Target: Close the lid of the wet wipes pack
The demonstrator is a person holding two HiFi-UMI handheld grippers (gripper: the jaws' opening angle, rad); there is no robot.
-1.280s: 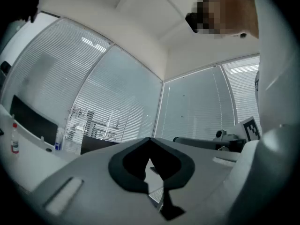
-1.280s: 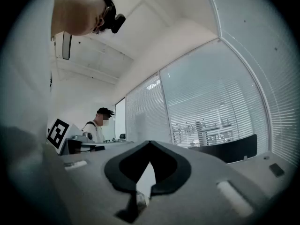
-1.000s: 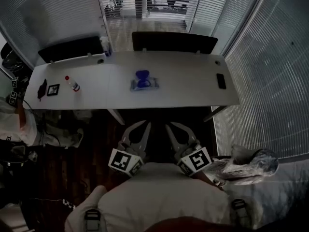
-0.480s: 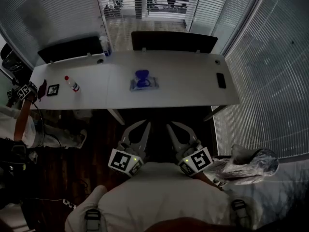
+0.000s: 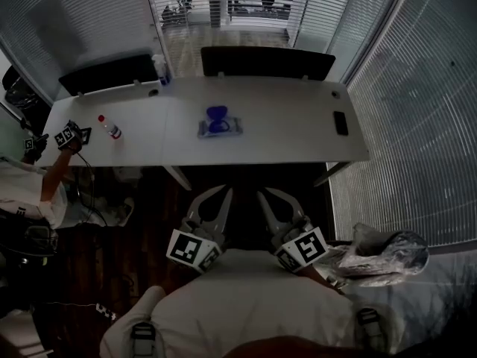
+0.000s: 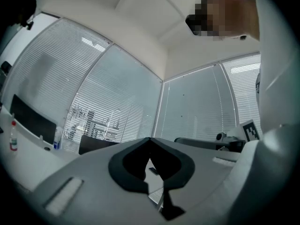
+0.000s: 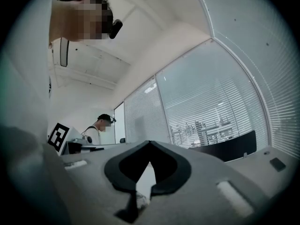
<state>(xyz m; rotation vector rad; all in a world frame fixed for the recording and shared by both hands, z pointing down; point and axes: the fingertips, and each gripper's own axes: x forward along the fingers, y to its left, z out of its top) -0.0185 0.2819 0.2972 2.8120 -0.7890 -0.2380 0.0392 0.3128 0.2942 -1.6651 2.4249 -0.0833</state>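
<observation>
Wet wipes pack lies near the middle of a white table, well apart from both hand-held grippers and straight ahead of them, its blue lid standing up at the pack's far side.

Nearest the camera, the person's white-clad body fills the bottom of the head view. The left gripper and the right gripper are held side by side just in front of it, over dark floor and short of the table's near edge. Each gripper view shows its jaws brought together at the tips with nothing between them, and both point up and away toward the blinds, not at the pack. A crumpled clear plastic bag rests to the person's right.

On the table, a dark phone lies near the right end, well to the right of the pack. A small bottle with a red cap lies toward the left end. At that left end a second person in a white top reaches to the table's corner, holding another device that bears square markers. A pale spray bottle stands at the far edge, between two dark chair backs. Slatted blinds close the room behind and to the right.
</observation>
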